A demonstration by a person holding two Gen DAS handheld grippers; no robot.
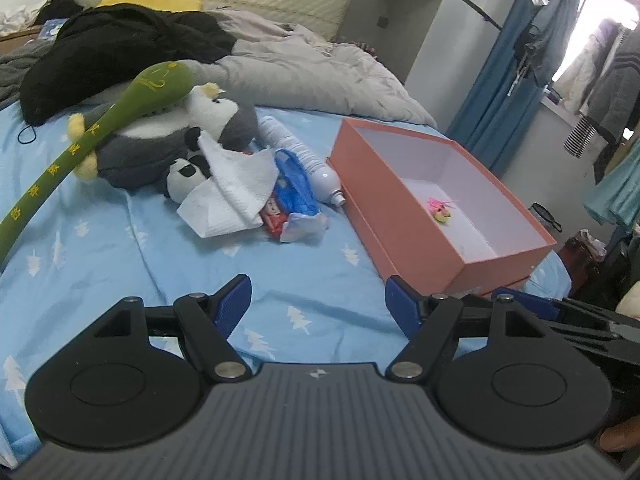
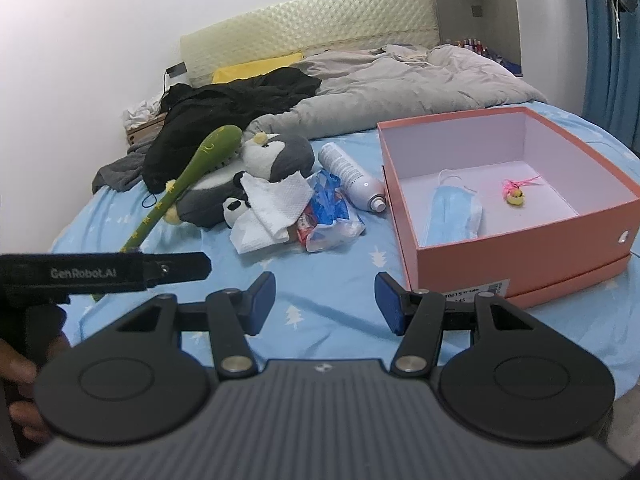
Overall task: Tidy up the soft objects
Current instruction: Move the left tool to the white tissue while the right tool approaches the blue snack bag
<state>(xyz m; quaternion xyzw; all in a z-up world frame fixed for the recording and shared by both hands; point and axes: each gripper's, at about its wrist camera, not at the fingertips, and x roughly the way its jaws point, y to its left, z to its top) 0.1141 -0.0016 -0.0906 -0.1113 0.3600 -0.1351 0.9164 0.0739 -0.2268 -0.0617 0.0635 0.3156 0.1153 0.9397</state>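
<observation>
While both claws hang empty above the blue bedsheet, the left wrist view shows the left claw (image 1: 318, 304) with its jaws spread wide apart and nothing between them. Ahead and to its left lies a heap of soft things: a grey penguin plush (image 1: 180, 132), a small panda plush (image 1: 184, 174), a white tissue (image 1: 232, 192) and a long green plush stick (image 1: 100, 128). A hard spray bottle (image 1: 304, 156) lies in the same heap, so a careless grab could carry it along. An open pink box (image 1: 440, 216) sits to the right. From the right wrist view, the right claw (image 2: 325, 300) also stands apart and empty, the heap well ahead on its left, the pink box (image 2: 520, 256) near on its right, already holding a blue face mask (image 2: 452, 212) and a small yellow charm (image 2: 515, 199).
</observation>
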